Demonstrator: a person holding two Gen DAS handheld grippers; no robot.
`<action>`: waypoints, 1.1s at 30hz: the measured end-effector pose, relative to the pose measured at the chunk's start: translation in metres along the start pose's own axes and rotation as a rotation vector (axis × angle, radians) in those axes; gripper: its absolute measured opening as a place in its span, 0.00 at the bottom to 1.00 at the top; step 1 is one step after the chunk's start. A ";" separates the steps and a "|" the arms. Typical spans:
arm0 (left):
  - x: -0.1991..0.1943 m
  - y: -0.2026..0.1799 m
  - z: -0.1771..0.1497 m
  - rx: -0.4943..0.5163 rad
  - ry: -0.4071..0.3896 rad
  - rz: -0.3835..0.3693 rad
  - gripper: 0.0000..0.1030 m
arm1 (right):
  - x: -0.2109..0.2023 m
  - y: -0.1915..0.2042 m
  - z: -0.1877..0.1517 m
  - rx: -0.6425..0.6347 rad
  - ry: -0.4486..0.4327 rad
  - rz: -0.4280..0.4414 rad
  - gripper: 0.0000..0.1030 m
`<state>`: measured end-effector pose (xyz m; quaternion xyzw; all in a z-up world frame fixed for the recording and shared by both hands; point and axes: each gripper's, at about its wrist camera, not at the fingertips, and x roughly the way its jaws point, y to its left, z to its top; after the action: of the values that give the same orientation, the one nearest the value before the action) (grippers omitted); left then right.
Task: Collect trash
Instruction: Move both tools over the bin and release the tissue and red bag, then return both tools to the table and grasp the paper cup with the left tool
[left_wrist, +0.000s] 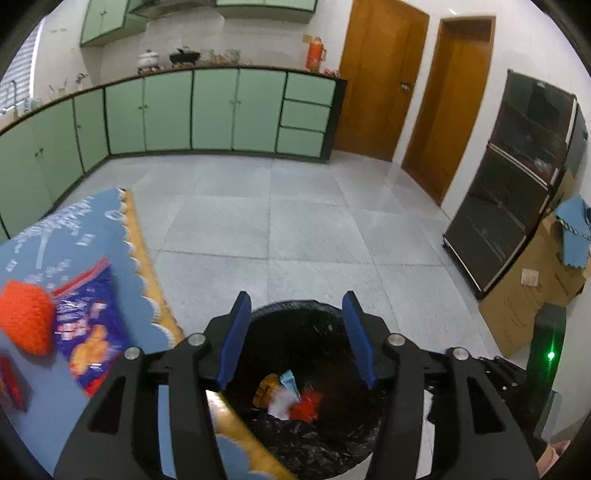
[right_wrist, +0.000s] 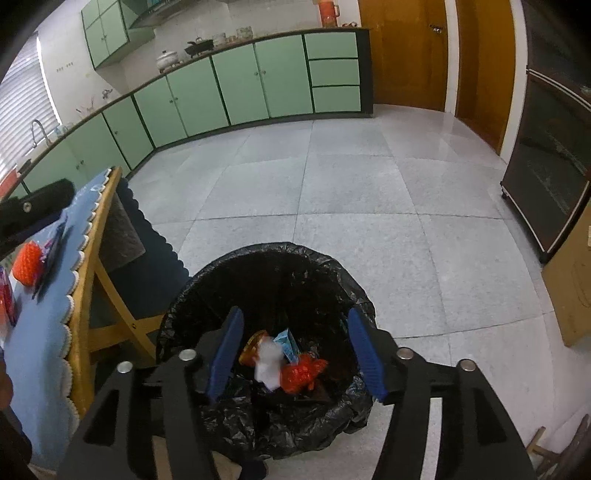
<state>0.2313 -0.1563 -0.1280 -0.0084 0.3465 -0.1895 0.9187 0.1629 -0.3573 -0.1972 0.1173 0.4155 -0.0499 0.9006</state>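
No writing can be read anywhere. The blue snack bag (left_wrist: 86, 325) on the counter carries white printing that is too blurred to make out, and the blue cloth (left_wrist: 55, 236) under it has pale markings equally smeared. A pale label on the cardboard box (left_wrist: 530, 277) is also illegible.

Bin (right_wrist: 266, 266) stood on floor just right of table (right_wrist: 44, 354); wrappers (right_wrist: 291, 363) lay inside; cabinets (right_wrist: 236, 85) well behind.
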 end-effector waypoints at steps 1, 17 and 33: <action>-0.010 0.005 0.000 -0.003 -0.019 0.016 0.54 | -0.005 0.001 0.001 0.001 -0.011 0.004 0.65; -0.153 0.120 -0.056 -0.129 -0.142 0.408 0.72 | -0.083 0.125 0.014 -0.178 -0.215 0.203 0.94; -0.227 0.220 -0.128 -0.255 -0.085 0.671 0.79 | -0.086 0.243 -0.025 -0.339 -0.173 0.366 0.94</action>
<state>0.0684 0.1431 -0.1132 -0.0165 0.3125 0.1680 0.9348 0.1337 -0.1169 -0.1063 0.0333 0.3111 0.1741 0.9337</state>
